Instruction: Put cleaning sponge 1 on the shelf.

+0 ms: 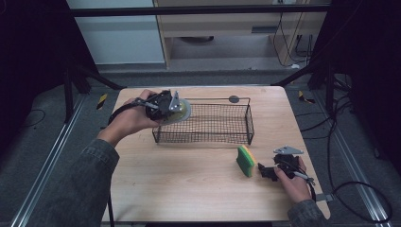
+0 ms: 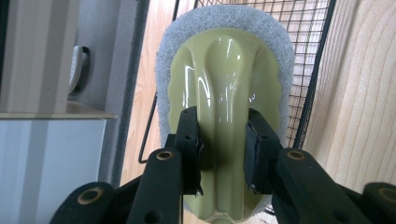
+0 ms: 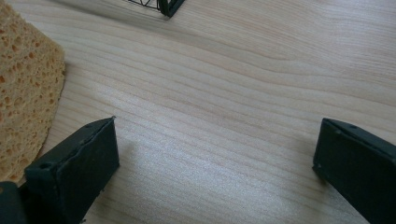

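Note:
My left gripper is shut on the glossy olive-green handle of a scrubber with a white pad, held over the left end of the black wire basket. A green and yellow sponge stands on edge on the wooden table, just left of my right gripper. In the right gripper view that gripper is open low over bare wood, and the sponge's porous yellow face sits beside its left jaw.
The basket's wire wall runs close behind the scrubber. A dark round mark lies on the table behind the basket. Black frame legs and cables surround the table on the grey floor.

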Demonstrator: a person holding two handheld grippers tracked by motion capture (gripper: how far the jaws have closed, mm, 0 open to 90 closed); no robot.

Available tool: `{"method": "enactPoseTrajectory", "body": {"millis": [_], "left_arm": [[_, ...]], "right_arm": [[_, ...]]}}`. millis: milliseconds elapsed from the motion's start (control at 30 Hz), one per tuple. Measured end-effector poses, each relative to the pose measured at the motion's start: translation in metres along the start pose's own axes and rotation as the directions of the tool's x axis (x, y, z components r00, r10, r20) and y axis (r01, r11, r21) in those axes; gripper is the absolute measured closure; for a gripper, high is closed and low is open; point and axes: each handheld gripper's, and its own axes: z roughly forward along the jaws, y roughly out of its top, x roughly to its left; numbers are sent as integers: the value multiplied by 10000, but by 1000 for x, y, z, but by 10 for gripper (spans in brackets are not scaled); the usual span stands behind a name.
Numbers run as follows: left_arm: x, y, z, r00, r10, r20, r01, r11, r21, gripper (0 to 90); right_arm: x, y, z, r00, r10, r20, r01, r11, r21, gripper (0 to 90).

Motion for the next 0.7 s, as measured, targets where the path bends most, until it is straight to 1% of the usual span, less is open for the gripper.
{"method": "enactPoseTrajectory", "body": {"millis": [133,300,567,700], "left_arm": [[3,-2,12,9998,50,175,-49,10000,-2,706],[2,-3,19,9993,121,347,-125,9999,118,706],[1,-1,24,9983,225,532,-238,9994,238,706],[1,-2,30,9972,280,695,-307,9988,379,706]], "right_arm": [[0,0,0,10000,-9,5,9,10000,-7,4],[0,0,0,10000,15,5,-15,10000,-10,4],[0,0,0,10000,20,6,-20,10000,-9,4],[0,0,0,10000,13,7,-13,10000,-10,4]]}}
